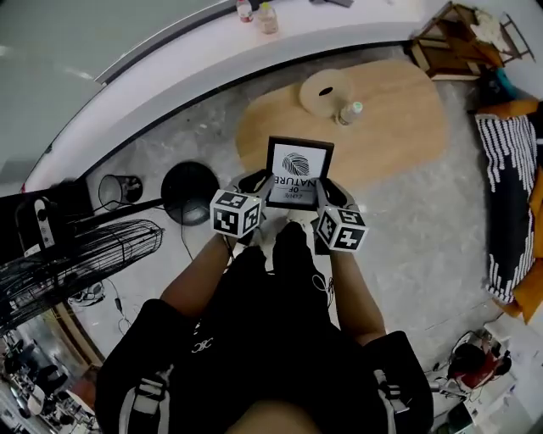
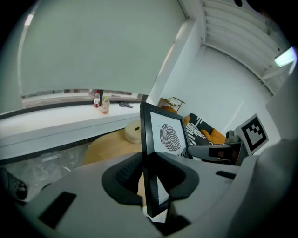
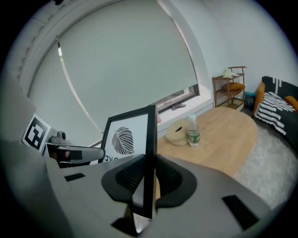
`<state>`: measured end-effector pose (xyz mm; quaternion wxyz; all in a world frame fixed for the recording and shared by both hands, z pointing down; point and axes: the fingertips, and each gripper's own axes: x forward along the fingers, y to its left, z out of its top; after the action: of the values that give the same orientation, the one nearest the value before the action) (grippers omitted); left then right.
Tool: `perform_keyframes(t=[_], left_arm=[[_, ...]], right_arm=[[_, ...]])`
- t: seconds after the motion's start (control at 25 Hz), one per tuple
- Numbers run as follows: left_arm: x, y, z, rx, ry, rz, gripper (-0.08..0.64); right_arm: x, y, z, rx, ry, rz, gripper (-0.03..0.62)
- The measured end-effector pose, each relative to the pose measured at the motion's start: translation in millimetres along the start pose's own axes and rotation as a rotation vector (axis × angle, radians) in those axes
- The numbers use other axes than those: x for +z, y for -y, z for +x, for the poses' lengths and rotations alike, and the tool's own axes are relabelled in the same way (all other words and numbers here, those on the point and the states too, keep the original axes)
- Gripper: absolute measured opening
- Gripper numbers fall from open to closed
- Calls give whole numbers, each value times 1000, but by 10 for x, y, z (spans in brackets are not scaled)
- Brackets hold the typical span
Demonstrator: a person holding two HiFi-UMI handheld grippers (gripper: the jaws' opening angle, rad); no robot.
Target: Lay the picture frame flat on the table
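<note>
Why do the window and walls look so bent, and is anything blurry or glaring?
Head view: the wide-angle lens bows the windowsill into an arc; the picture frame is sharp. Left gripper view: black corners, a bright ceiling light glares at upper right. Right gripper view: the window blind bulges like a dome; the wooden table is evenly lit.

One picture frame (image 1: 299, 172), one table (image 1: 399, 127), one round box (image 1: 325, 91), three bottles (image 1: 350, 112) (image 1: 245, 10) (image 1: 268, 17).

Living room: wooden coffee table (image 1: 399, 127), sofa (image 1: 533, 297) (striped cushion (image 1: 505, 195))
</note>
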<state>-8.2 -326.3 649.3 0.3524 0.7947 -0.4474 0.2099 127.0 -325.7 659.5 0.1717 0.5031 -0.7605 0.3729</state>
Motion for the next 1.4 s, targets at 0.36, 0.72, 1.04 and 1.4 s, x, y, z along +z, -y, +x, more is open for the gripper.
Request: perform_keyframes(t=[0.36,0.72,1.04,1.4], left_arm=[[-1076,-682,1043,43,-152,-202,97],[-1831,-1188,1799,41,-281,-289,97],[-2363,-1360,2234,57,-380,-361,97],[-2568,-1479,2288,120,-403,-352,101]], right_arm=[[-949,591,1109,37,-238,37,92],[-1763,1035,1967,24,-389,58,92],[-2202,1313,2322,-16,-488,84,92],[-2368,1369,2440,-74,-548,-11,94]])
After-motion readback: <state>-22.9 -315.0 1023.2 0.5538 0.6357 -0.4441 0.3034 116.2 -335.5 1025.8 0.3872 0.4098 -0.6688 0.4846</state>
